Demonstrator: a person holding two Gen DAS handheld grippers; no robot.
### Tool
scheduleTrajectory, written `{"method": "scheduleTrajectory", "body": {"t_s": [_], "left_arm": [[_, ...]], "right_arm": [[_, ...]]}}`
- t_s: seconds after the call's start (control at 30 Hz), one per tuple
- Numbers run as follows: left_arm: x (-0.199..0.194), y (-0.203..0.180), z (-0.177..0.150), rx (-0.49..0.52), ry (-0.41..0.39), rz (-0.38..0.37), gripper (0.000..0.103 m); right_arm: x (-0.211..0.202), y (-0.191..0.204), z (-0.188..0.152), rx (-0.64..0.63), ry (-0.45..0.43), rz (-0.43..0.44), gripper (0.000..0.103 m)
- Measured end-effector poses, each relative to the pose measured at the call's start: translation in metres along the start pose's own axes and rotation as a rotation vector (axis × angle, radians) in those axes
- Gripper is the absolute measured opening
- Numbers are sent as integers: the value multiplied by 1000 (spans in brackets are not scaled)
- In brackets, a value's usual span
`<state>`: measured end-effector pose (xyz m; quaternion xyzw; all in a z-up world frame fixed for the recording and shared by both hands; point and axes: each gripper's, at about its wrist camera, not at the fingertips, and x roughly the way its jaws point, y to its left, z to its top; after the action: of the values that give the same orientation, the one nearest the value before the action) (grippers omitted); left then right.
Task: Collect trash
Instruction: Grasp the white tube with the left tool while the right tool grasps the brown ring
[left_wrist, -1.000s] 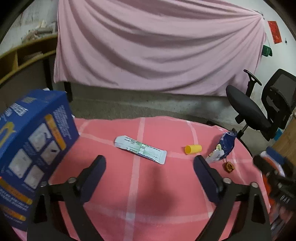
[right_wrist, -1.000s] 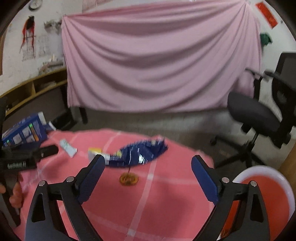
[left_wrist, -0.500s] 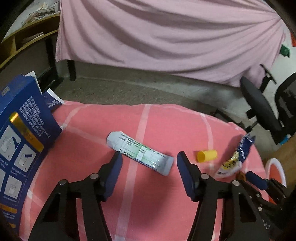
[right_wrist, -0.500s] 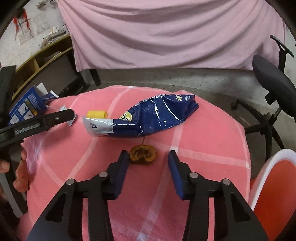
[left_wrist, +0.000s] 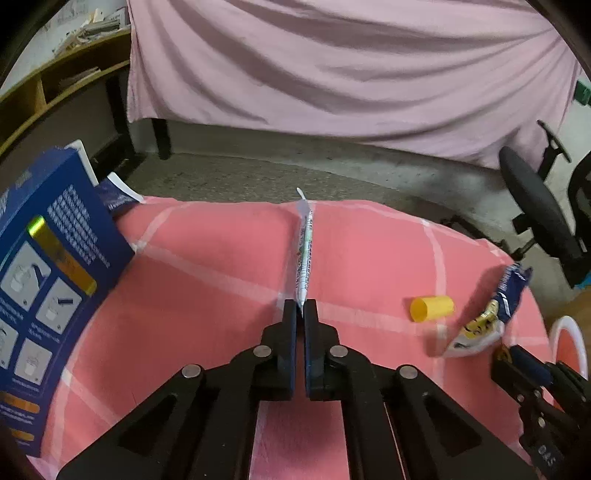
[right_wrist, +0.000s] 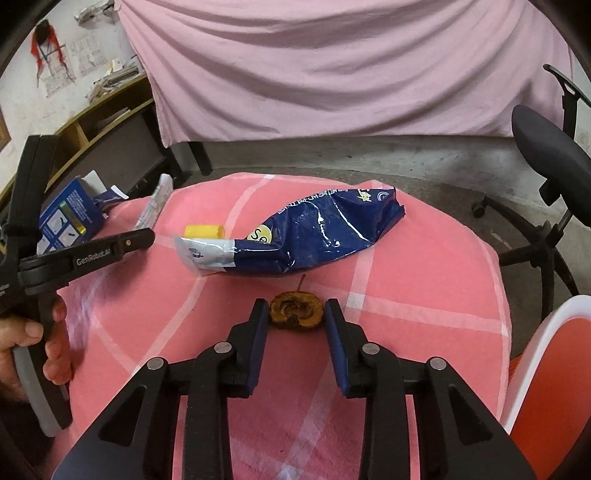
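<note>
Trash on pink checked tablecloth (right_wrist: 406, 258): white printed sachet (left_wrist: 305, 254), yellow cap (left_wrist: 431, 308), blue snack bag (right_wrist: 314, 236), brown fruit core (right_wrist: 296, 314).

Left gripper (left_wrist: 300, 314) is clamped on the near end of the sachet; jaws nearly touching, sachet edge-on and sticking forward past the tips, lifted off the cloth. From the right wrist view it comes in from the left, fingers roughly level, pointing across the table; person's hand (right_wrist: 33, 343) wraps the handle.

Right gripper (right_wrist: 293, 314) is low over the cloth, angled down, jaws at a narrow gap straddling the core, one finger on each side. Can't tell if pads touch it; core rests on the cloth.

Cap sits just behind the bag. Blue carton (left_wrist: 48, 280) at far left edge. Red bin with white rim (right_wrist: 546, 369) at right, beside the table.
</note>
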<state>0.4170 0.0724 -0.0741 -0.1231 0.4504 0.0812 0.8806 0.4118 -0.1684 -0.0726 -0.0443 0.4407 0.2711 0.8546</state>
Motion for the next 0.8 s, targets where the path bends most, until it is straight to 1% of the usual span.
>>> {"method": "scheduleTrajectory", "body": {"t_s": [0.07, 0.13, 0.2, 0.3, 0.47, 0.63, 0.67, 0.8], "left_arm": [[-8, 5, -7, -4, -10, -47, 0], [-14, 6, -13, 15, -10, -76, 0], [-23, 4, -23, 53, -15, -88, 0], [-35, -1, -36, 79, -21, -115, 0], [-53, -2, -51, 68, -58, -168, 0], [-65, -4, -53, 57, -97, -205, 0], [-67, -4, -53, 58, -107, -209, 0], [-83, -8, -58, 80, -187, -202, 0]], "right_arm": [[-2, 0, -1, 1, -4, 9, 29], [-4, 1, -3, 1, -7, 17, 29], [-6, 3, -5, -5, -9, 22, 29], [-10, 8, -8, -21, -13, 23, 29], [-18, 15, -14, -49, -39, 12, 29], [-29, 21, -16, -68, -105, -2, 29], [-33, 21, -16, -71, -130, -6, 29], [-50, 24, -20, -87, -227, -18, 29]]}}
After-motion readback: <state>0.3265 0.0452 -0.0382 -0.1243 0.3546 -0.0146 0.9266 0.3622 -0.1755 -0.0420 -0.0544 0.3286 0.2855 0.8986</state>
